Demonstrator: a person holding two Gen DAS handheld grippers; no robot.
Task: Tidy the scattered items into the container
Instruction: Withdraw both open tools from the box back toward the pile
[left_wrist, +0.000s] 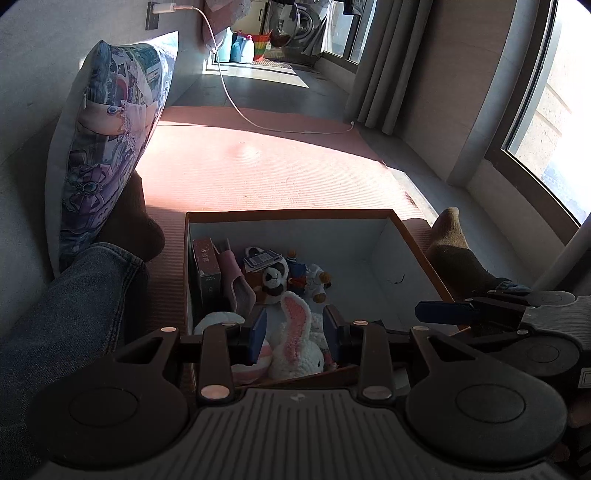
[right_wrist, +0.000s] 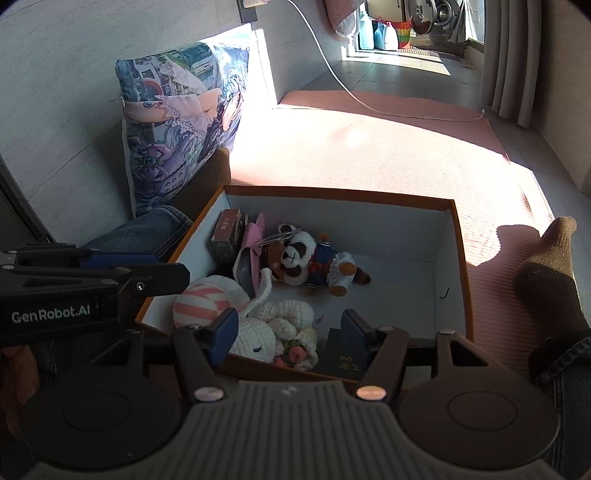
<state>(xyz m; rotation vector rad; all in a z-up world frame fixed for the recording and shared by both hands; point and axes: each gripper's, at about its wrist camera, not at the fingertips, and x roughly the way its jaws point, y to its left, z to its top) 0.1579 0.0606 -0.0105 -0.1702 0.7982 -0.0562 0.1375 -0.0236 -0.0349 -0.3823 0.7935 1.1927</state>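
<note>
An orange-rimmed white box (left_wrist: 295, 215) (right_wrist: 458, 236) sits on the pink mat. Inside lie a crocheted white bunny (left_wrist: 299, 343) (right_wrist: 258, 334), a panda plush (left_wrist: 275, 278) (right_wrist: 293, 258), a small bear doll in blue (left_wrist: 314, 278) (right_wrist: 332, 267), a pink-striped soft ball (right_wrist: 203, 302), a dark carton (left_wrist: 207, 269) (right_wrist: 227, 234) and a pink case (right_wrist: 255, 243). My left gripper (left_wrist: 295, 332) is open above the bunny at the box's near edge, holding nothing. My right gripper (right_wrist: 290, 330) is open over the near edge, empty. A black booklet (right_wrist: 345, 360) lies under its right finger.
A printed cushion (left_wrist: 110, 147) (right_wrist: 184, 118) leans on the wall at left. The person's jeans leg (left_wrist: 74, 314) and socked feet (left_wrist: 454, 251) (right_wrist: 550, 280) flank the box. A white charging cable (left_wrist: 258, 118) crosses the mat beyond. Curtains and a window stand at right.
</note>
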